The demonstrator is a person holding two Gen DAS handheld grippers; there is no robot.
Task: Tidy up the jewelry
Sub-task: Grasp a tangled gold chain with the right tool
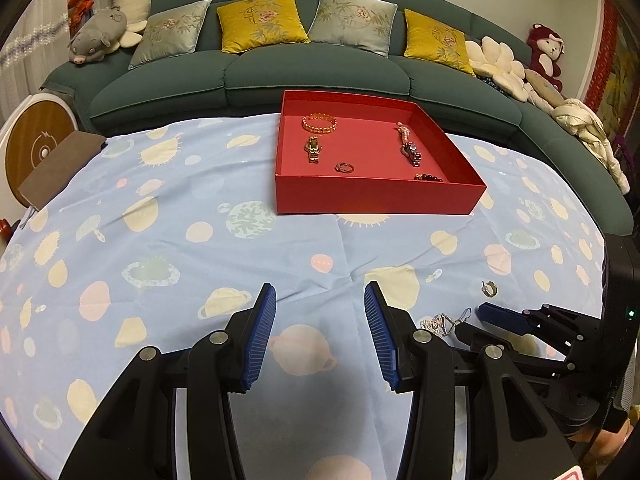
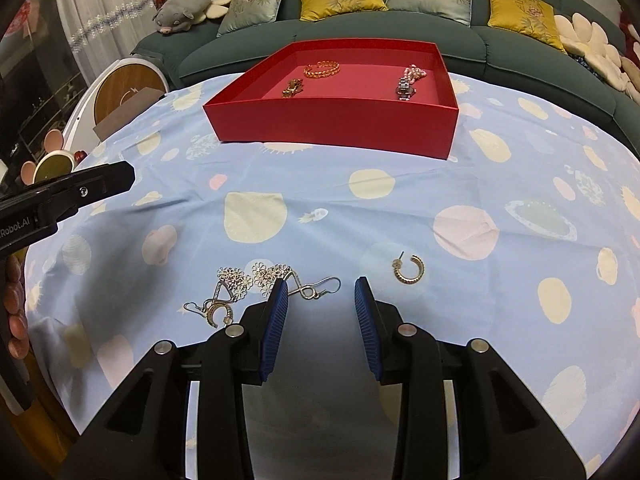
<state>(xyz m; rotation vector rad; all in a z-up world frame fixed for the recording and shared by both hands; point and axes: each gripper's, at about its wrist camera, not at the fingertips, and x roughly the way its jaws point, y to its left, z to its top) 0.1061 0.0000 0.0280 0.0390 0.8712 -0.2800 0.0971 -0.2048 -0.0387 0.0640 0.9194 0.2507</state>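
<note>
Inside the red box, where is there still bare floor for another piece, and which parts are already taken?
In the red box, the middle is bare, between the gold watch on the left and the silver watch on the right. The gold bangle fills the far left; the ring and dark beads crowd the near wall.

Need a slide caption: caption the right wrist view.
Open right gripper above earrings on planet-print cloth, red tray beyond.

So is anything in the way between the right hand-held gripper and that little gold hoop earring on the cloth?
Nothing visible. The gold hoop earring lies alone on the blue cloth, just ahead and right of the open right hand-held gripper. The silver flower earrings lie off to its left.
</note>
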